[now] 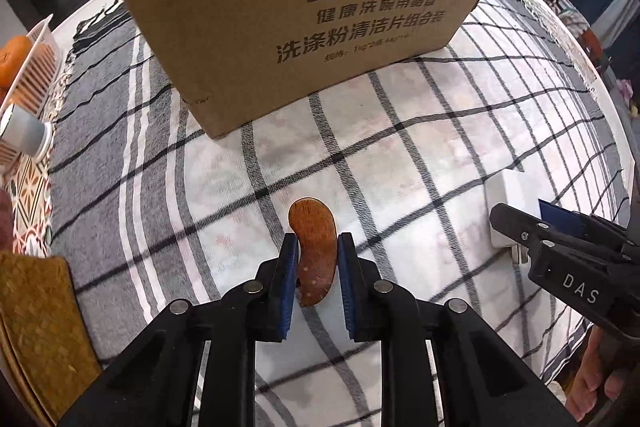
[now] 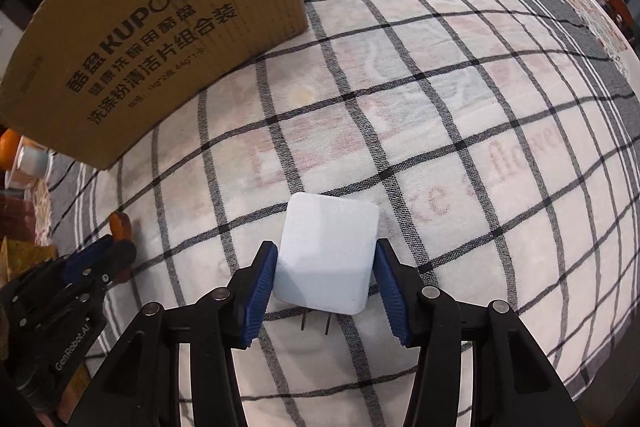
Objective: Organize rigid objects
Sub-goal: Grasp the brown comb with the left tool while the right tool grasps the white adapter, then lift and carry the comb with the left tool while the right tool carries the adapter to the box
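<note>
Basket (image 1: 38,67): white slatted basket at the far left edge of the worktop, an orange (image 1: 12,61) inside it.
Cup (image 1: 24,133): grey, lying on its side just beside the basket.
Cardboard box (image 1: 288,7): stands on the checked cloth (image 1: 420,147) at the far middle, printed "KUPOH".
Left gripper (image 1: 317,267): held low and level over the cloth, pointing toward the box; its blue fingers (image 1: 286,287) stand on both sides of the wooden piece with a thin gap on the right side, so whether they are pressing on it cannot be told.
Wooden piece (image 1: 314,255): brown, kidney-shaped, lying between the left fingers, its rounded end poking out ahead of them.
Right gripper (image 2: 326,281): angled down at the cloth to the right of the left gripper; its fingers (image 2: 260,291) are apart, bracketing the charger, with a gap on the right side.
White charger (image 2: 326,259): a rounded block on the cloth between the right fingers, its two metal prongs (image 2: 316,321) pointing back toward the camera.
</note>
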The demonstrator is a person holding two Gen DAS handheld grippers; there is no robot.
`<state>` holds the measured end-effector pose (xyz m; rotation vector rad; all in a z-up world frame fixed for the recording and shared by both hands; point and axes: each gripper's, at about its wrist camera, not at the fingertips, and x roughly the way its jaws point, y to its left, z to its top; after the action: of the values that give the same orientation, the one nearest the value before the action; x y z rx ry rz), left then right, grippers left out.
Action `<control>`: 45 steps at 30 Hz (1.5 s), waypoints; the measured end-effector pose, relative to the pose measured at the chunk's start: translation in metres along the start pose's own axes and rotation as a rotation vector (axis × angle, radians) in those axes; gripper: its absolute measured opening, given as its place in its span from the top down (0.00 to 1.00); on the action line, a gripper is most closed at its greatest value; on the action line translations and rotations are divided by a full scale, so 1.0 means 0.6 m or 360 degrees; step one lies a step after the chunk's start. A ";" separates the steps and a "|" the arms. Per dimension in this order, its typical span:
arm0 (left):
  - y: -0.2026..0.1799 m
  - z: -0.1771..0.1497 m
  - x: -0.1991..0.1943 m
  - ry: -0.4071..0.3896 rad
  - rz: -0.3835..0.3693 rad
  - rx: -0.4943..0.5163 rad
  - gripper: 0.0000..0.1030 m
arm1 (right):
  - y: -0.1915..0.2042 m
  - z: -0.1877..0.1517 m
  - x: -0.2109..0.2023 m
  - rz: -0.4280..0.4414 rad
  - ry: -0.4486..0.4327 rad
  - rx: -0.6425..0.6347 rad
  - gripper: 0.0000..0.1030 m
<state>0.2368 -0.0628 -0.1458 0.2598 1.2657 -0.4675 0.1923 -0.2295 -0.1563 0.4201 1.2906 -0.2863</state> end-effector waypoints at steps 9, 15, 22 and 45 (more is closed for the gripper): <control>-0.001 -0.011 -0.028 -0.0066 -0.0044 -0.0110 0.80 | -0.008 -0.016 -0.032 0.0079 -0.0072 -0.0097 0.54; -0.019 -0.012 -0.039 -0.0107 -0.0064 -0.0179 0.80 | -0.011 -0.010 -0.069 0.0148 -0.0106 -0.0141 0.54; -0.030 -0.011 -0.053 -0.0145 -0.0063 -0.0228 0.80 | -0.017 0.020 -0.069 0.0222 -0.0125 -0.0166 0.54; -0.031 0.040 -0.197 -0.0454 -0.0053 -0.0236 0.80 | 0.014 0.075 -0.192 0.0434 -0.0399 -0.0240 0.54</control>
<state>0.2218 -0.0664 -0.0248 0.0439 1.0208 -0.4205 0.2050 -0.2456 -0.0342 0.4120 0.9881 -0.0097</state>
